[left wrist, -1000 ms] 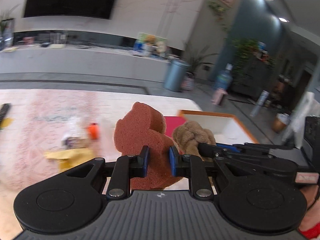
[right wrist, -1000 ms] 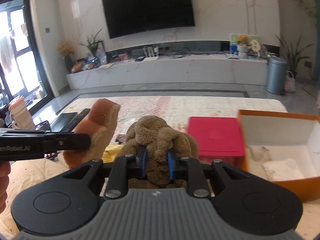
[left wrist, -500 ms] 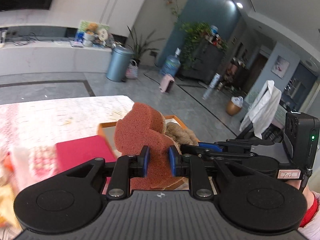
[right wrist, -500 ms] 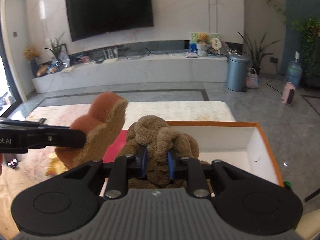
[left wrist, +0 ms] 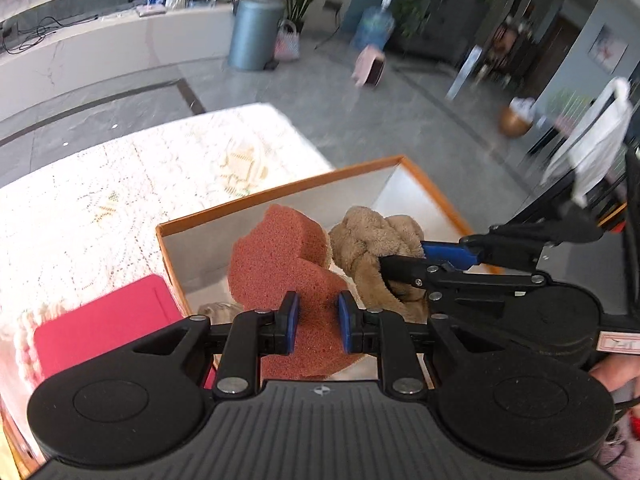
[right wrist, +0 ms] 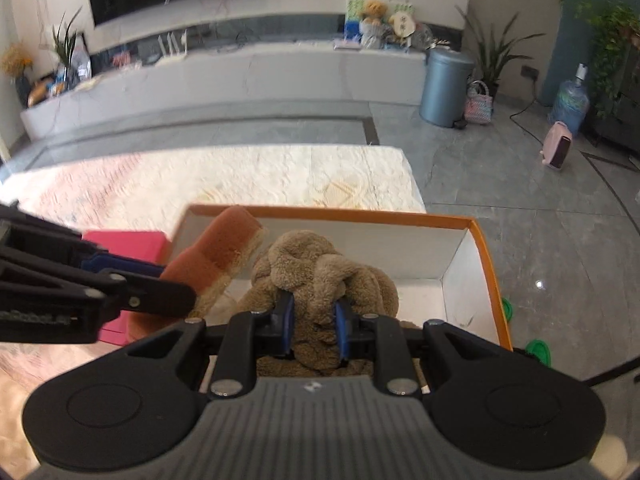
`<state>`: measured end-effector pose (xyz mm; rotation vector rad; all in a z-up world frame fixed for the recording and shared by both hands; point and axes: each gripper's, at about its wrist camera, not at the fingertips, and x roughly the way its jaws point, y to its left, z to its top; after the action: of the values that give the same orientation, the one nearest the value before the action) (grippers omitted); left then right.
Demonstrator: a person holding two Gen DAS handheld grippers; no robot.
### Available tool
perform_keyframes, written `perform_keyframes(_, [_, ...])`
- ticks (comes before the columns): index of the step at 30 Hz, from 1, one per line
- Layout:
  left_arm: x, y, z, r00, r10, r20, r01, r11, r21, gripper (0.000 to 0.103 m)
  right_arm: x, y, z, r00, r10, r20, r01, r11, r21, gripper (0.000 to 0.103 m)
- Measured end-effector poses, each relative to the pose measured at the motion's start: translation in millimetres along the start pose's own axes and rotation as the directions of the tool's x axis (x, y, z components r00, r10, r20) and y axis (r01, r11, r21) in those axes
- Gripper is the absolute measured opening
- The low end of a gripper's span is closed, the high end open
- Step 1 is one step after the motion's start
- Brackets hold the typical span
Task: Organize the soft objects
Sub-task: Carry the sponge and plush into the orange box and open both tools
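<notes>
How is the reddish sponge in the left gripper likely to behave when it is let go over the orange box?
The sponge looks porous and pinched in at the left gripper, so it probably springs back. It likely drops lightly without rolling far. The orange box walls should contain it.

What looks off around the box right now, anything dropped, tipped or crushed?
Nothing stands out. The left gripper pinches the red-brown sponge and the right gripper pinches the knotted brown plush, both over the open orange box, which sits flat on the table. The pink case lies beside it.
</notes>
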<state>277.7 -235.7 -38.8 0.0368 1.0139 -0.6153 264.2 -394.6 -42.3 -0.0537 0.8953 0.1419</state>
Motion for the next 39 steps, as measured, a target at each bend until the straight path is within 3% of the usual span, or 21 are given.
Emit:
perform_keyframes(9, [45.2,4.7,2.3,0.989,0.085,-0.124,-0.081,0.996,0.035,0.023,69.3,-10.2,8.7,0.992,-0.004,-0.129,-0.006,0.997,-0.081,0.020])
perform_keyframes(20, [65.3,12.3,-3.2,0.980,0.078,-0.181,-0.076,0.997,0.018,0.025,113.6,-7.0,7.4,0.969,0.023,-0.247,-0.052,0.992,-0.113,0.025])
perform_keyframes(27, [69.6,16.4,7.1,0.982,0.058,-0.180,-0.057,0.998,0.009,0.028,113.1,-6.5,6.3,0.966,0.018,-0.258,-0.047,0.993,-0.109,0.035])
perform_keyframes(31, [69.1,17.7,12.0,0.985,0.040,-0.167,-0.043,0.999,-0.011,0.038,106.6,-6.6,7.0,0.967,-0.008,-0.256,-0.023,0.993,-0.118,0.042])
perform_keyframes(34, [60.1,17.7,11.1,0.989,0.054,-0.140,-0.055,0.998,-0.002,0.051,97.0,-7.1,7.3,0.971,-0.041,-0.235,0.011,0.992,-0.125,0.053])
perform_keyframes(36, [52.8,15.2,9.9,0.991,0.058,-0.124,-0.058,0.998,0.004,0.052,90.7,-8.5,9.4,0.973,-0.055,-0.225,0.028,0.992,-0.122,0.059])
perform_keyframes(39, [37.9,12.7,7.9,0.994,0.040,-0.106,-0.040,0.999,0.002,0.052,77.6,-7.8,10.9,0.976,-0.067,-0.205,0.043,0.992,-0.120,0.059])
